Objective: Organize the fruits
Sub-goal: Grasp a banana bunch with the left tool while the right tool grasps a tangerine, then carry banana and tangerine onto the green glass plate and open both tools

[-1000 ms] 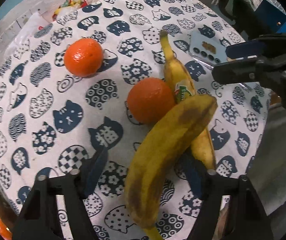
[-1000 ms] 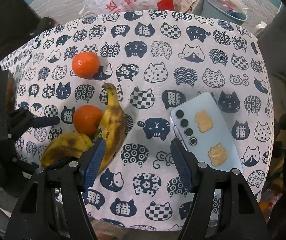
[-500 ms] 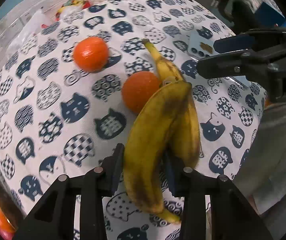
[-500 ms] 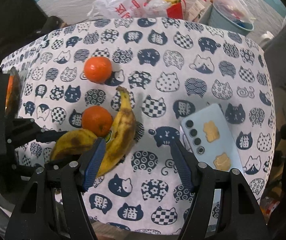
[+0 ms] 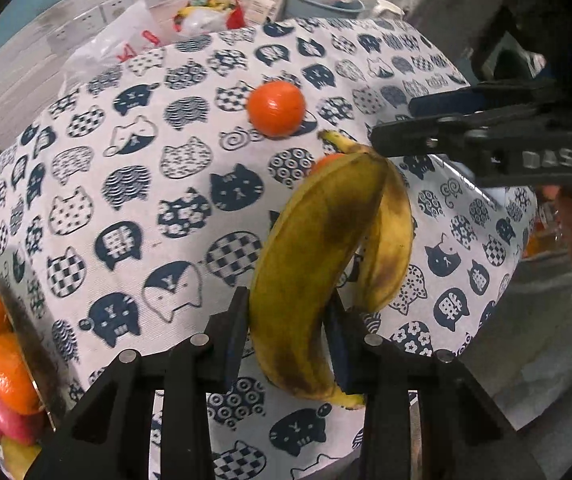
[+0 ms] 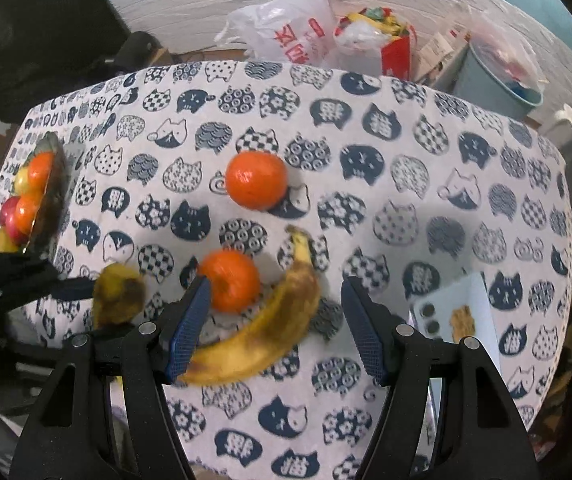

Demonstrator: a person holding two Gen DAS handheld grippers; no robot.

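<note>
While your left hand-held gripper clamps one banana across its lower half, that fruit's long axis runs up and away from the pads, blossom end out in front and stem tip below the jaws. Its jaws have just been closing, and the banana now sits pinched between them, seemingly raised off the cat-print tabletop. Just right of it, in the left wrist view, lies the second banana, close alongside the held one; whether the two touch cannot be told.

Your right hand-held gripper stands part-way open and holds nothing. The second banana lies directly beneath its gap, long axis slanting from lower left to upper right, stem toward the far side. So this fruit is nearer the right hand than the left. A near orange sits just beside the left pad, against the banana's inner curve; a far orange rests apart, further back.

The fruit bowl, already holding oranges and other fruit, stands at the tabletop's left edge, on the left hand's side. A phone lies to the right, clear of the fruit. Judged from this layout, the held banana travels leftward to the bowl.
</note>
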